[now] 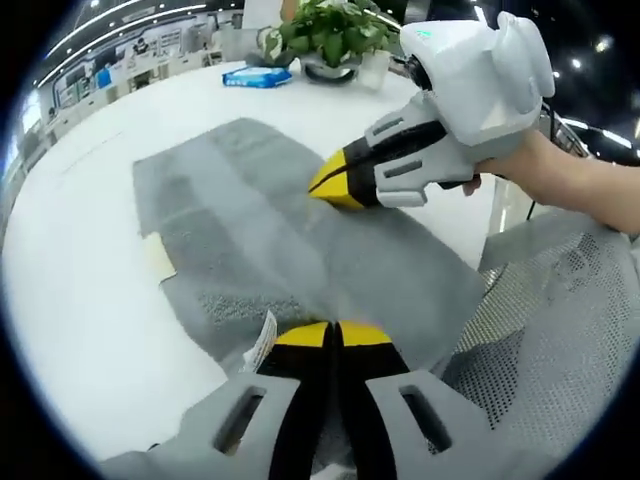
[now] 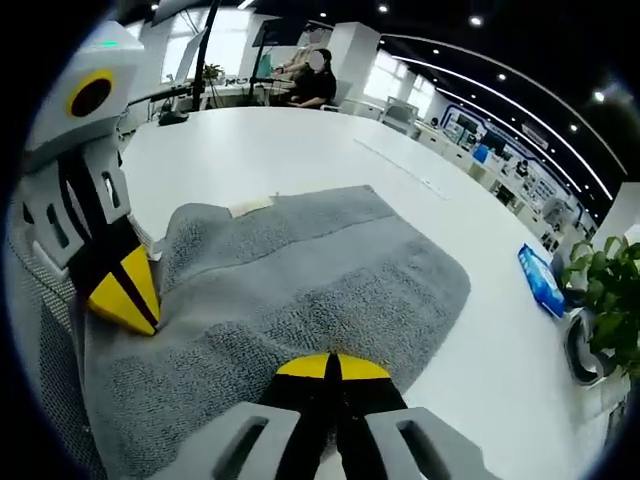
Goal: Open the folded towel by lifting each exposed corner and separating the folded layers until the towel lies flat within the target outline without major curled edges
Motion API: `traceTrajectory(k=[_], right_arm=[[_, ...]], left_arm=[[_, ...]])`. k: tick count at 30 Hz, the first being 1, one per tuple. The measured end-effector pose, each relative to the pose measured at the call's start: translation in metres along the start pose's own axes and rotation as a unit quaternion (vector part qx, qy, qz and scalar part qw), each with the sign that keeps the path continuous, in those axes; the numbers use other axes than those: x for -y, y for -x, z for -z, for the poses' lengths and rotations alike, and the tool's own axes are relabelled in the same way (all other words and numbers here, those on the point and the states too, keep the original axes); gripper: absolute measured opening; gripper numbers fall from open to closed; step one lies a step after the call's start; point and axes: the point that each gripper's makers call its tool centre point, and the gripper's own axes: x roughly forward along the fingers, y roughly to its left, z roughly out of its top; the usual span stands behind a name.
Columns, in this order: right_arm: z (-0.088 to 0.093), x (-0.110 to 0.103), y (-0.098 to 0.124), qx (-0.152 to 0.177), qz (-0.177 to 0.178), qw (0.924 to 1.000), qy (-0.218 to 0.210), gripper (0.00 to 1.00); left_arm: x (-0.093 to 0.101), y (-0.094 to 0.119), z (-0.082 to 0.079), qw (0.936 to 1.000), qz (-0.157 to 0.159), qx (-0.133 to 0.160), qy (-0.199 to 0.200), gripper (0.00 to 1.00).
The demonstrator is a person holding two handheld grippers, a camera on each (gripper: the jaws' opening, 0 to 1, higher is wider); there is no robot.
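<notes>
Here the grey towel [image 1: 300, 250] lies spread on the white worktop [image 1: 80, 300], one edge hanging over the near side by a mesh chair [image 1: 560, 320]. The left tongs [image 1: 333, 332] are pressed together at the towel's near edge, beside its white label [image 1: 262, 342]; whether cloth sits between the jaws is hard to say. The right tongs [image 2: 333, 365] are likewise pressed together, tips low over the towel's pile, and any pinch is hidden. Farther back on the worktop stand a potted plant [image 1: 330, 35] and a blue packet [image 1: 257, 76].
</notes>
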Motion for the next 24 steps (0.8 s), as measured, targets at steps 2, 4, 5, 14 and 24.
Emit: traceTrajectory(k=[2,4,5,14,24], right_arm=[[-0.001,0.0,0.0,0.003,-0.003,1.0,-0.005,0.0],[-0.001,0.001,0.0,0.006,-0.004,0.9999,-0.011,0.0],[-0.001,0.001,0.0,0.012,-0.003,0.9997,-0.022,0.0],[-0.058,0.007,0.036,0.151,-0.032,0.9771,-0.146,0.07],[-0.051,-0.015,0.041,0.126,-0.051,0.9799,-0.146,0.07]], left_arm=[[-0.002,-0.001,0.0,0.9998,0.009,0.003,0.019,0.02],[-0.002,0.0,-0.001,0.9997,0.013,0.002,0.023,0.02],[-0.001,0.002,-0.002,0.9994,0.017,0.004,0.031,0.02],[-0.068,0.062,-0.069,0.9559,-0.05,0.226,0.181,0.05],[-0.092,0.034,-0.012,0.9632,-0.116,0.1,0.221,0.05]])
